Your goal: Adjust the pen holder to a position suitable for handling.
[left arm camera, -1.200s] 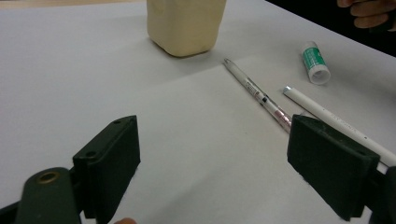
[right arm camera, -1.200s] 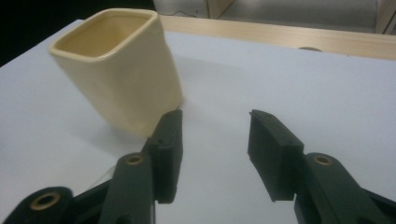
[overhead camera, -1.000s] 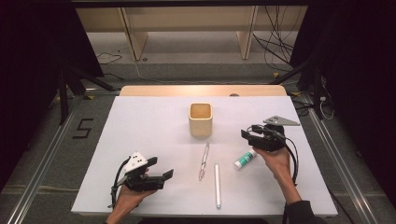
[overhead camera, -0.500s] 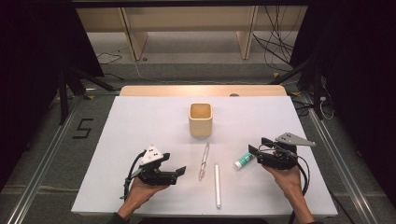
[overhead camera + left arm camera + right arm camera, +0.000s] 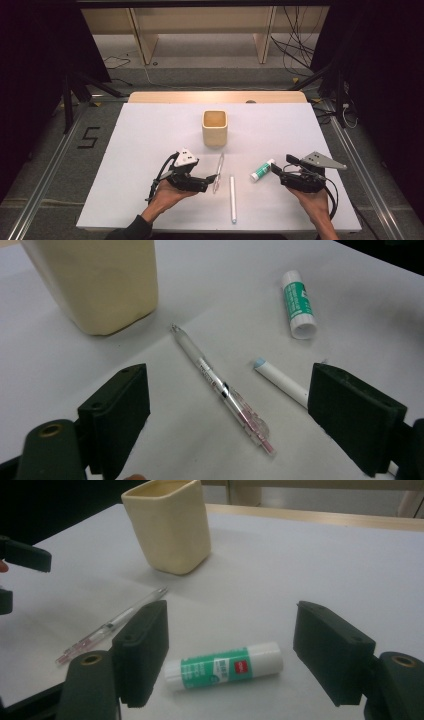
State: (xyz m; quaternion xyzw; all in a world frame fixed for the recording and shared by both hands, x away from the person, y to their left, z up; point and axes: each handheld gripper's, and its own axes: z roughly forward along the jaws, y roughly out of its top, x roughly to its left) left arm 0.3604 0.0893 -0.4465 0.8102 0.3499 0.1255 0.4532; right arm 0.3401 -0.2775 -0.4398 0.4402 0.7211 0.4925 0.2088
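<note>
A clear pen (image 5: 218,172) with pink inside lies on the white table (image 5: 150,140), in front of a cream square cup (image 5: 215,128). My left gripper (image 5: 209,181) is just left of it, open, and the clear pen (image 5: 225,395) lies between its jaws, untouched. A white pen (image 5: 232,197) lies beside it. The green and white glue stick (image 5: 262,170) lies to the right. My right gripper (image 5: 281,167) is low behind it, and its jaws have just been opening. The glue stick (image 5: 225,667) lies on the table between the wide jaws of the right gripper (image 5: 239,640), apart from both.
The cream cup (image 5: 170,525) stands upright beyond both grippers. A wooden strip (image 5: 215,97) runs along the table's far edge. The white pen (image 5: 282,382) lies close to the left gripper's right jaw. The table's near edge is just behind both hands.
My left gripper has moved right, up to the clear pen. My right gripper has come back toward the near edge, lower behind the glue stick, with its jaws wider. The glue stick and pens lie where they were.
</note>
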